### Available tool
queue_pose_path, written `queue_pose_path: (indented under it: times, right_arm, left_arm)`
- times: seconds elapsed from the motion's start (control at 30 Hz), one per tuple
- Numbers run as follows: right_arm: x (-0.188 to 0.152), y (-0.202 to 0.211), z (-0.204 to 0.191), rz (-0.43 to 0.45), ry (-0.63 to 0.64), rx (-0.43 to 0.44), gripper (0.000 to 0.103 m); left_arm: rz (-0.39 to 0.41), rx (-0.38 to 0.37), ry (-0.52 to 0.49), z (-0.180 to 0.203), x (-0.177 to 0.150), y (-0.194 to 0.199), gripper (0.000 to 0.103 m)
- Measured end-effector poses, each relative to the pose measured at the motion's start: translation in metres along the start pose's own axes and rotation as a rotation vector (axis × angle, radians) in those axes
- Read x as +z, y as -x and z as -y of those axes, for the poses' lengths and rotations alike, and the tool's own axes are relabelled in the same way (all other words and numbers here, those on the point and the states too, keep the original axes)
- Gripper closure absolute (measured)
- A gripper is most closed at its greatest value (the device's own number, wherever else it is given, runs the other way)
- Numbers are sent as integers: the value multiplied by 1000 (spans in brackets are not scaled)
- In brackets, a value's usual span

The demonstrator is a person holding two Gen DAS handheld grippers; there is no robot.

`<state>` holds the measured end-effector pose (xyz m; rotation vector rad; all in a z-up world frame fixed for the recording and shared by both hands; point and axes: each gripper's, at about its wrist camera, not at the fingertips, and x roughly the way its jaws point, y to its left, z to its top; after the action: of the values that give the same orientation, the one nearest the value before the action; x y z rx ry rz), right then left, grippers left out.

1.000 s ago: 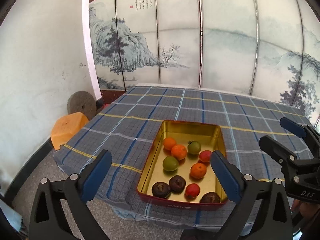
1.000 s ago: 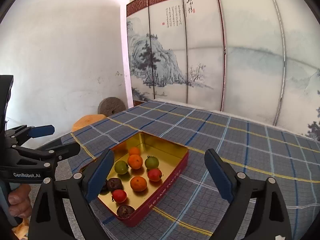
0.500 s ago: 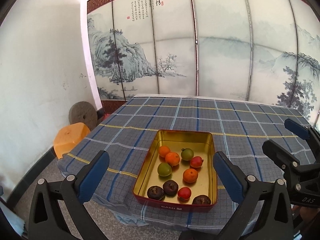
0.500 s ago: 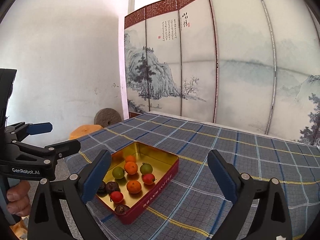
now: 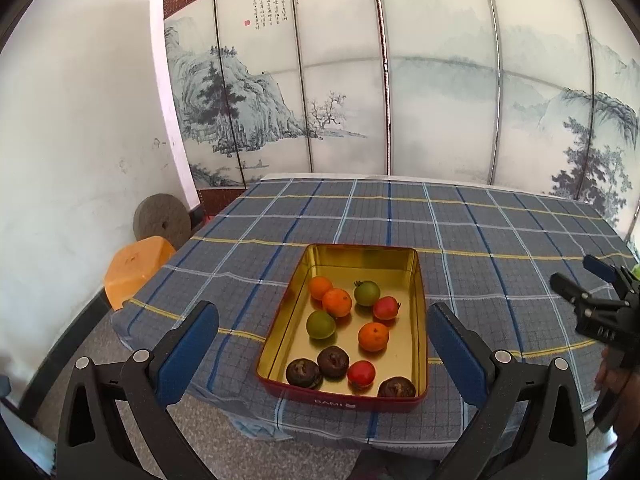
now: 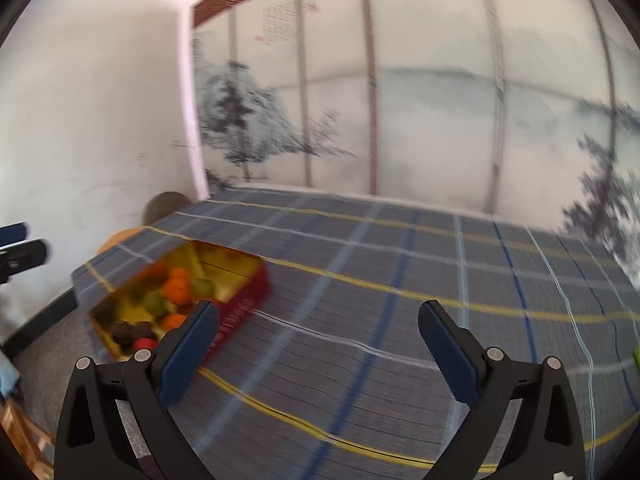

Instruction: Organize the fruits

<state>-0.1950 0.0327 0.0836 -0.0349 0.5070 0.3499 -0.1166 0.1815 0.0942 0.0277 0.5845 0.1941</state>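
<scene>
A red tin tray with a gold inside [image 5: 420,280] sits near the front edge of the checked tablecloth. It holds several fruits: oranges [image 5: 337,302], green ones [image 5: 320,324], red ones [image 5: 361,373] and dark brown ones [image 5: 333,362]. My left gripper [image 5: 322,354] is open and empty, in front of and above the tray. My right gripper [image 6: 318,350] is open and empty, over the cloth to the right of the tray [image 6: 244,300]; its view is blurred. It also shows at the right edge of the left wrist view [image 5: 588,280].
The blue-grey checked tablecloth [image 5: 460,232] covers the table. A painted folding screen [image 5: 400,80] stands behind it. An orange stool [image 5: 134,268] and a round millstone [image 5: 162,218] are on the floor at the left by the white wall.
Both grippers have pulled back from the tray. The right gripper has swung right and its view is now motion-blurred. The tray and fruits have not moved.
</scene>
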Motion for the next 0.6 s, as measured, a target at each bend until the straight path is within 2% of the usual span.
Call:
queue_pose_path:
  times: [0.2, 0.3, 0.37, 0.53, 0.6]
  right_arm:
    - [-13, -9, 53, -33, -51, -96, 4]
    - [-21, -24, 80, -88, -58, -145, 4]
    - [-28, -39, 103, -151, -52, -190, 4]
    - [-42, -86, 165, -349, -100, -246, 4]
    - [-46, -100, 185, -402, -135, -254, 4]
  left_arm:
    - [-25, 7, -6, 3, 0, -10, 0]
    - [-50, 8, -6, 4, 0, -20, 0]
    - [-65, 13, -2, 3, 0, -26, 0]
    - [-90, 30, 14, 0, 2, -37, 0]
    - [-88, 45, 18, -1, 4, -38, 0]
